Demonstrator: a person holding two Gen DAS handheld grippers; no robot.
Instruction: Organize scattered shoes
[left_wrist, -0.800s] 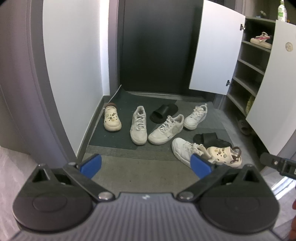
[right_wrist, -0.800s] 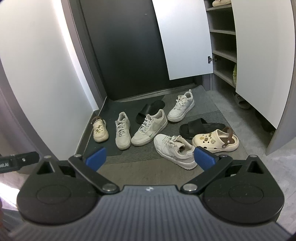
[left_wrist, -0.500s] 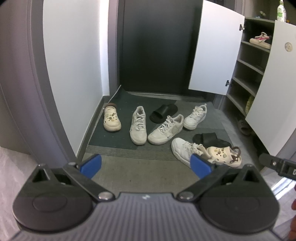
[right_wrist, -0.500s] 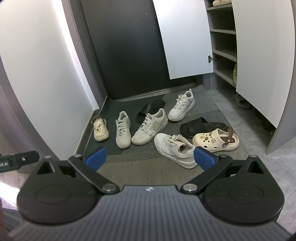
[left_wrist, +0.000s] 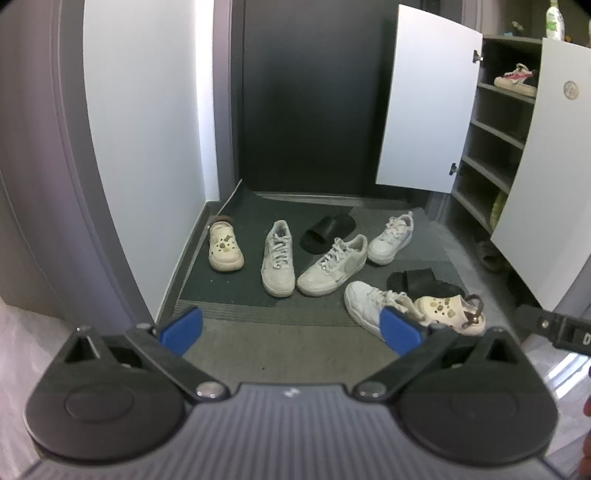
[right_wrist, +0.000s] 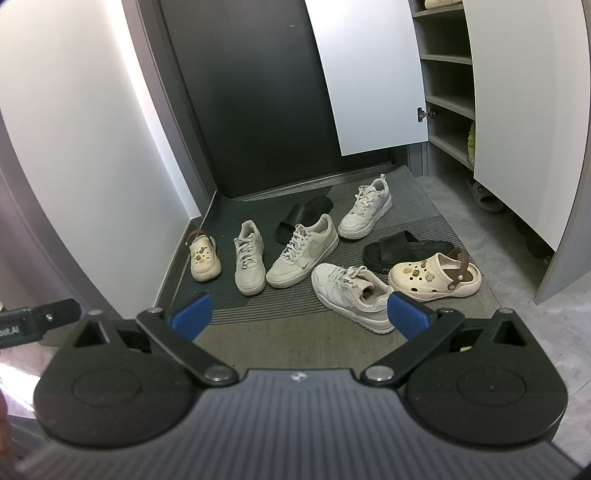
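From the left wrist view, the left gripper (left_wrist: 291, 328) hangs above the doormat (left_wrist: 280, 347) with its blue fingers (left_wrist: 183, 329) spread wide apart and nothing between them. The scattered shoes lie ahead on the entryway floor: a cream clog (left_wrist: 224, 247) near the left wall, a white sneaker (left_wrist: 278, 258) just beside it, a second sneaker (left_wrist: 332, 265) angled next to that, a black slide (left_wrist: 327, 229) behind them, and a smaller white sneaker (left_wrist: 391, 240) further right. Closer in, another white sneaker (left_wrist: 369, 301) touches a second cream clog (left_wrist: 448, 312), with a black slide (left_wrist: 421, 280) just behind. The shoe cabinet (left_wrist: 491, 147) stands open on the right, a pink-trimmed shoe (left_wrist: 515, 79) on an upper shelf. From the right wrist view, the right gripper (right_wrist: 299, 314) also has its fingers (right_wrist: 408, 314) fully apart and empty, pointing down at the same cluster; the nearest white sneaker (right_wrist: 351, 291) lies just past the right fingertip, beside the strapped cream clog (right_wrist: 434, 277). The tip of the other gripper shows at the left edge.
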